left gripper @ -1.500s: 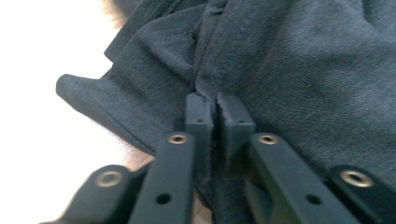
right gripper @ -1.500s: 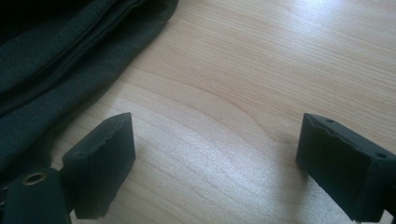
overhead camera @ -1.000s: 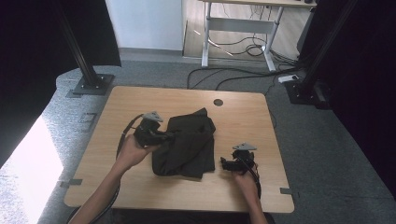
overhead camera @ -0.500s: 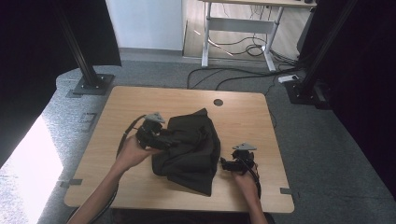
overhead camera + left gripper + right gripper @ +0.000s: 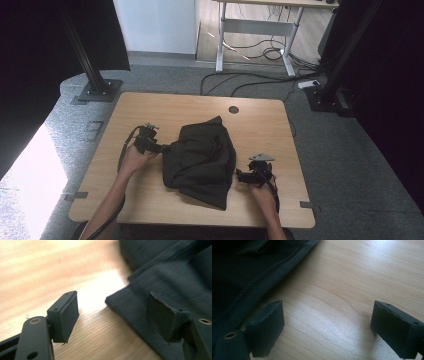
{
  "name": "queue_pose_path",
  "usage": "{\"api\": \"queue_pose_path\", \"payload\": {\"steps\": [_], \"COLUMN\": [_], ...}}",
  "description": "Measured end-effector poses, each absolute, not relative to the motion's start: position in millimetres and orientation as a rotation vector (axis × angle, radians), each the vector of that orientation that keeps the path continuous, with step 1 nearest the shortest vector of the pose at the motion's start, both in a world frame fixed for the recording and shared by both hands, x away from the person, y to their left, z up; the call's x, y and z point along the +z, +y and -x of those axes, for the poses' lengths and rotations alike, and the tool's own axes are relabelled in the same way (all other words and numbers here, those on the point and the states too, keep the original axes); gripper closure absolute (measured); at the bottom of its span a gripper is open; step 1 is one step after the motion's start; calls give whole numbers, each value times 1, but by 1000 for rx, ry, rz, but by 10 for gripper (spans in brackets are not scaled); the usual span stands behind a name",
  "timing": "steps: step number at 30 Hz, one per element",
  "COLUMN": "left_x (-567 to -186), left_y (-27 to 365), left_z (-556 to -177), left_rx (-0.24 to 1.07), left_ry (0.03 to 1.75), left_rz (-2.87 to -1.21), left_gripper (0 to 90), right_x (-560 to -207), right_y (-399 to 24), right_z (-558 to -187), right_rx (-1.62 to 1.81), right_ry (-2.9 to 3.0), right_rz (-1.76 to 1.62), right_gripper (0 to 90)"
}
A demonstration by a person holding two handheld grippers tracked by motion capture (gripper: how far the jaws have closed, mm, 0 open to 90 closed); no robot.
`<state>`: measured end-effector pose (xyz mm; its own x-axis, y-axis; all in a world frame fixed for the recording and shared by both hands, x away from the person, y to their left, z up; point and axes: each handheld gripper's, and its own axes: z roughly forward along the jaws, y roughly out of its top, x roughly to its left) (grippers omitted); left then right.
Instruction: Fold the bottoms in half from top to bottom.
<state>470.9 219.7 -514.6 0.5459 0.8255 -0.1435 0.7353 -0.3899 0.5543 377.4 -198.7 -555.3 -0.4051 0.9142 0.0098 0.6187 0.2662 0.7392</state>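
A light wooden table (image 5: pixel 150 107) with a round dark grommet hole (image 5: pixel 233 109) near its far edge is set on grey carpet (image 5: pixel 350 150), beyond which black cables (image 5: pixel 260 52) are strewn beneath a white-legged desk (image 5: pixel 255 27), flanked by two black stands (image 5: pixel 92 75).

- A light wooden table (image 5: pixel 150 107) is standing on grey carpet.
- A dark folded garment (image 5: pixel 202 160) is lying directly on its middle, spreading toward the near edge.
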Motion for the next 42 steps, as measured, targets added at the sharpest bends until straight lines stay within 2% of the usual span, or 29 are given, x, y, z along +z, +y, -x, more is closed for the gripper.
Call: {"api": "queue_pose_path", "payload": {"steps": [3,6,12,14,16,22,28,31,36,40,42], "left_x": [-524,-529,-525,-525,-524,-500,-435,-399,-368,-371,-374], "left_y": [215,208,201,201,201,213,222,214,187,156,143], "left_z": [-470,-464,-459,-460,-460,-457,-425,-396,-353,-328,-318], "left_rx": [233,333,311,286,275,220,228,216,186,97,73], "left_ry": [1244,1167,1189,1203,1208,1218,1032,889,680,512,426], "left_rz": [-2255,-2315,-2288,-2277,-2276,-2183,-2062,-2033,-2067,-2174,-2218], "left_gripper": [250,295,641,793,858,868,868,868,868,859,810], "right_x": [-555,-555,-555,-555,-555,-555,-555,-555,-555,-555,-555], "right_y": [-199,-199,-199,-199,-199,-199,-198,-198,-198,-197,-197], "right_z": [-377,-377,-377,-377,-377,-377,-377,-377,-377,-377,-377], "right_rx": [945,945,945,945,945,946,946,945,943,943,944], "right_ry": [2121,2121,2121,2121,2122,2122,2122,2117,2117,2118,2119], "right_rz": [-1387,-1387,-1386,-1387,-1386,-1386,-1386,-1393,-1389,-1387,-1387], "right_gripper": [111,111,111,111,111,111,110,109,110,110,111]}}
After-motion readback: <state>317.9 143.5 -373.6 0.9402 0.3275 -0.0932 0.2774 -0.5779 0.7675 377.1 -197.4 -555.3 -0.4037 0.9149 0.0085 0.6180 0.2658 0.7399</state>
